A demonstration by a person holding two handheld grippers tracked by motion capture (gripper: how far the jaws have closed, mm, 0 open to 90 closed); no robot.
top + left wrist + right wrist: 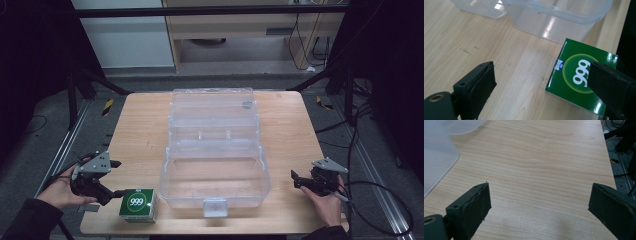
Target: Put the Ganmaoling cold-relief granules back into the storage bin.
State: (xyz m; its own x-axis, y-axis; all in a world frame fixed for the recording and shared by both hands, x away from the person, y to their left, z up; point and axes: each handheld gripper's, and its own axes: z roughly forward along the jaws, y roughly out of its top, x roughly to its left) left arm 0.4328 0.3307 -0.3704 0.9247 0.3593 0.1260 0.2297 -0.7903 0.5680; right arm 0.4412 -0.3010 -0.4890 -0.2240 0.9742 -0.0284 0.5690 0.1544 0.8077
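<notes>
The counter (150,130) was pale wood, and it spread bare between the right jaws. Grey floor (50,135) surrounded it. Beyond stood a white panel (125,40) and a wooden cabinet (240,25); black cables (365,150) trailed rightward. Dim edges.

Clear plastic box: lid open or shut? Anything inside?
Open and empty. The clear plastic box has its lid folded back flat on the table; wood grain shows through the base.

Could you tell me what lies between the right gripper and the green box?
The clear plastic case, open, sits between the right gripper and the green box, shown in the high view.
</notes>
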